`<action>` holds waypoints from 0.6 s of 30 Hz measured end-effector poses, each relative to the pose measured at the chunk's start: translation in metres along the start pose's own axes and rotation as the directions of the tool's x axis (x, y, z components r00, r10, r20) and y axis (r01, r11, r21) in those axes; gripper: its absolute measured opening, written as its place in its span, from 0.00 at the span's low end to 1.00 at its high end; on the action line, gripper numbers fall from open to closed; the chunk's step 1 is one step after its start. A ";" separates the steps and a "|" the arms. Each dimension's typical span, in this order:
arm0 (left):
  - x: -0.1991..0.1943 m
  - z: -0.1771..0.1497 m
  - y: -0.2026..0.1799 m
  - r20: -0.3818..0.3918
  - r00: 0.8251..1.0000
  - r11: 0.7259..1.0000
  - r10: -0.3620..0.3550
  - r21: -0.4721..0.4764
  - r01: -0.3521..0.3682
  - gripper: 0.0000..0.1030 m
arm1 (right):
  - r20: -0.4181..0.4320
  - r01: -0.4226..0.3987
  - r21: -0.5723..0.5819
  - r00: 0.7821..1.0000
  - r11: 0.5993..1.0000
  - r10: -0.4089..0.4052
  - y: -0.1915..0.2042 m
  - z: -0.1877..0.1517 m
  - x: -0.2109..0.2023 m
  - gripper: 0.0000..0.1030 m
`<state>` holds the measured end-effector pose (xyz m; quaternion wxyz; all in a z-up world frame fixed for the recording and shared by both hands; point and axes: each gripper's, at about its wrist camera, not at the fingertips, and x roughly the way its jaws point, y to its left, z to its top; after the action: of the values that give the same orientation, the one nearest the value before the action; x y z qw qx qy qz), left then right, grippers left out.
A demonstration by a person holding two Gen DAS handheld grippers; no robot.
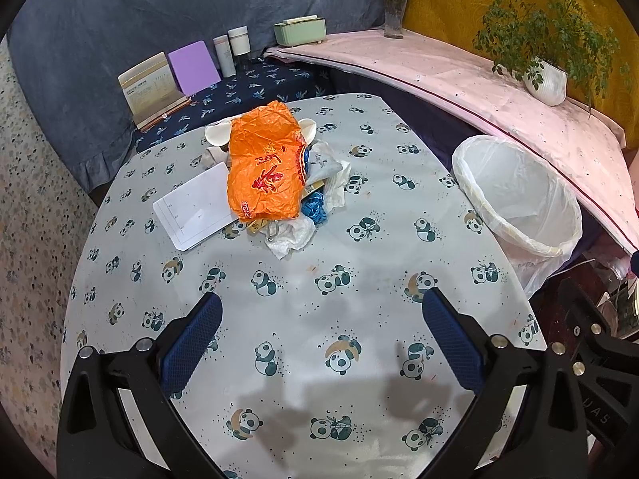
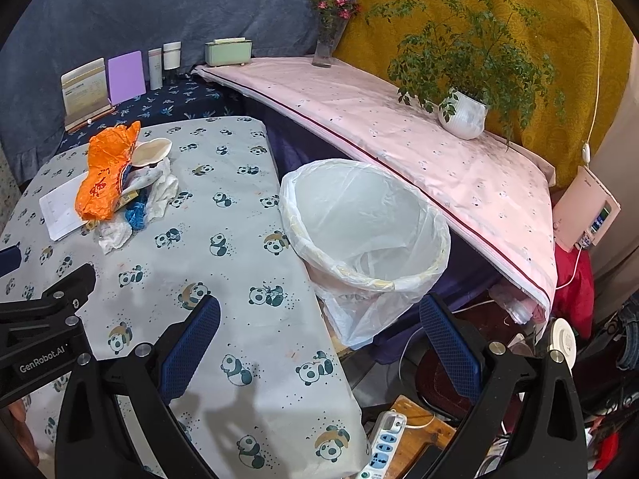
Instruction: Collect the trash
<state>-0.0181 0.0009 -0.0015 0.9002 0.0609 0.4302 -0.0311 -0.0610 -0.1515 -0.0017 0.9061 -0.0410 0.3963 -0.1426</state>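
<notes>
table (image 1: pixel 303 319): trash pile (image 1: pixel 267 167) sits on its far half
paper sheet (image 1: pixel 195 209): left of the pile, tucked partly under it
bin (image 1: pixel 515 195): off the table's right edge, beside it
potted plant (image 1: pixel 547 80): on the ledge behind the bin

Panda-print table (image 1: pixel 303 279), trash pile (image 1: pixel 267 175), white paper sheet (image 1: pixel 195 207)

"GenRobot.AI" stands in white on the black left gripper (image 2: pixel 44 359) body at 9 o'clock. Red characters mark the orange bag (image 1: pixel 265 167); they are unreadable. Sheet (image 1: pixel 195 207) print is too small.
</notes>
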 end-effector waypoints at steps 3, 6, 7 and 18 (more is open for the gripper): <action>0.000 -0.001 0.000 -0.001 1.000 1.000 -0.001 0.002 0.001 0.93 | 0.000 0.000 0.004 1.000 1.000 0.000 -0.001 0.001 0.001 0.93; 0.000 -0.002 0.001 -0.002 1.000 1.000 -0.002 0.005 0.002 0.93 | 0.000 0.004 0.003 1.000 1.000 -0.004 -0.002 0.001 0.001 0.93; 0.001 -0.002 0.000 -0.002 1.000 1.000 -0.001 0.005 0.001 0.93 | 0.000 0.003 0.003 1.000 1.000 -0.003 -0.002 0.002 0.001 0.93; 0.002 0.001 -0.002 -0.004 1.000 1.000 0.003 0.007 -0.003 0.93 | 0.003 0.011 0.005 1.000 1.000 -0.011 -0.001 0.003 0.001 0.93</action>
<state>-0.0158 -0.0018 -0.0027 0.8991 0.0650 0.4318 -0.0309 -0.0583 -0.1533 -0.0003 0.9059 -0.0409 0.3944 -0.1486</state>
